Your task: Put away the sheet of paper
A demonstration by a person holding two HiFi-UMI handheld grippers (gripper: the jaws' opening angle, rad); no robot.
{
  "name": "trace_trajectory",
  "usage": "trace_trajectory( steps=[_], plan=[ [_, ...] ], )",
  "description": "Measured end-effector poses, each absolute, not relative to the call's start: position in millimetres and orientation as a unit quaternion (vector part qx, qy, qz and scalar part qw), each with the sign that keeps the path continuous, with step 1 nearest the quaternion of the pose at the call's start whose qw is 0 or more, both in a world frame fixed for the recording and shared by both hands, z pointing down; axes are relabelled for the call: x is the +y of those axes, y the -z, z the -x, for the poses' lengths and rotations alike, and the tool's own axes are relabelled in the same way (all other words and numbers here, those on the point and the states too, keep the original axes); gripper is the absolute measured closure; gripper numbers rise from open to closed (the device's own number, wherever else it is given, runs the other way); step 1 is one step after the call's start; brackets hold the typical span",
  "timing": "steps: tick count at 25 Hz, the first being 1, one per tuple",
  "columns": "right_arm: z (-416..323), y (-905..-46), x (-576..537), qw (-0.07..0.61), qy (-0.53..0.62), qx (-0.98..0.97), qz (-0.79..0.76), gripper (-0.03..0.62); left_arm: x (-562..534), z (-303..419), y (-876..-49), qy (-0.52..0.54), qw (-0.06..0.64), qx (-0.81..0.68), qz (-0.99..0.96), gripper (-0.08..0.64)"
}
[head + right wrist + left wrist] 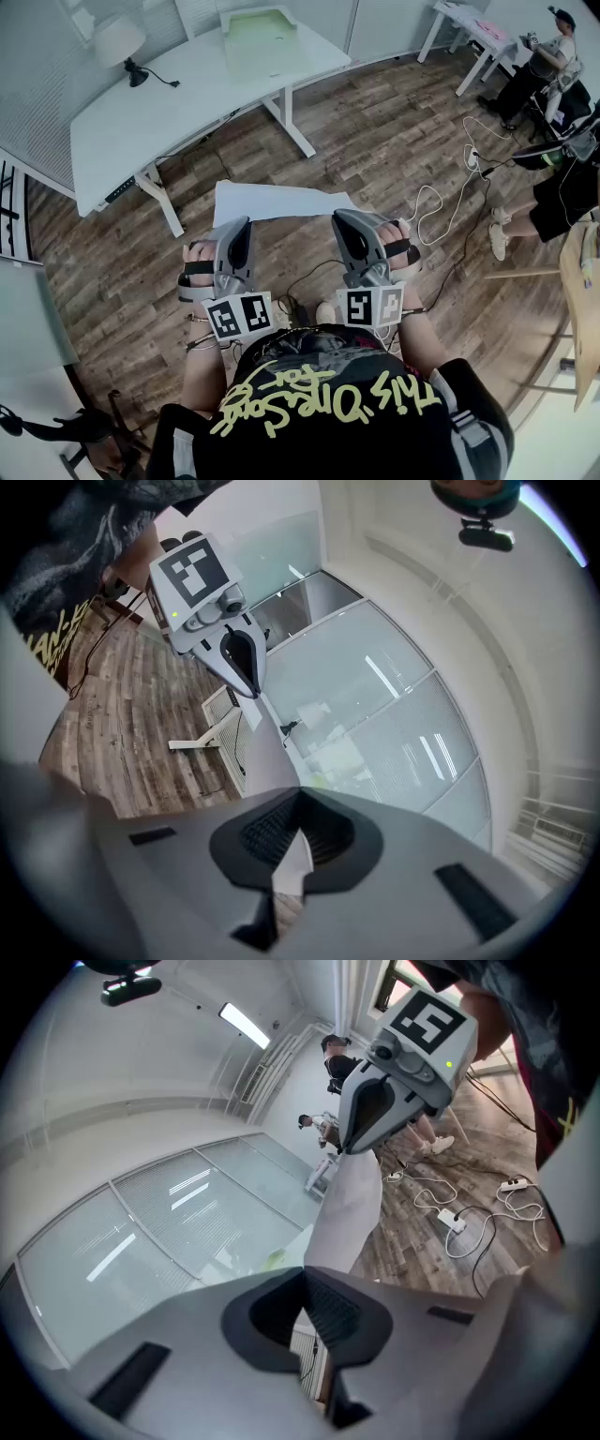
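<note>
Yellow lettering on the person's black shirt (323,398) fills the bottom of the head view. Just beyond it the left gripper (238,225) and the right gripper (345,217) are held side by side. Each gripper pinches a near corner of the sheet of paper (277,201).

In the left gripper view the left gripper (302,1281) has its jaws closed together on the sheet's edge. From there the sheet of paper (352,1206) runs across to the right gripper (347,1147). The right gripper view shows the same: the right gripper (298,803) has its jaws clamped on the sheet of paper (292,860), with the left gripper (247,684) at the other corner.

The sheet hangs in the air short of the bench (169,117), above the wooden floor (375,141) in front of it. On the bench, a pale green tray (258,33) sits at the far right end and a lamp (122,47) stands to the tray's left. White cables (441,202) trail over the floor to the right of the bench.
</note>
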State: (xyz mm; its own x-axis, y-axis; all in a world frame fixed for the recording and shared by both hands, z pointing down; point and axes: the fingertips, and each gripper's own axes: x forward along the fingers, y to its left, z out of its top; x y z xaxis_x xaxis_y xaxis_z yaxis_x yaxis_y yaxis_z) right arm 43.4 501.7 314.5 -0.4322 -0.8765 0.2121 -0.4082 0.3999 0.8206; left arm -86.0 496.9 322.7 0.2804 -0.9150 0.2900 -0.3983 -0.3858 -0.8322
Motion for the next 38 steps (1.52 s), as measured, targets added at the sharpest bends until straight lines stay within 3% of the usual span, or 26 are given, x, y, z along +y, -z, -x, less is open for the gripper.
trace_trajectory(
  steps=[38],
  plan=[
    [5.6,-312.7,493.6,0.346,0.361,-0.741,-0.449,0.584,479.5,134.0,-319.0,0.381,0.349,0.419,0.747,0.554]
  ],
)
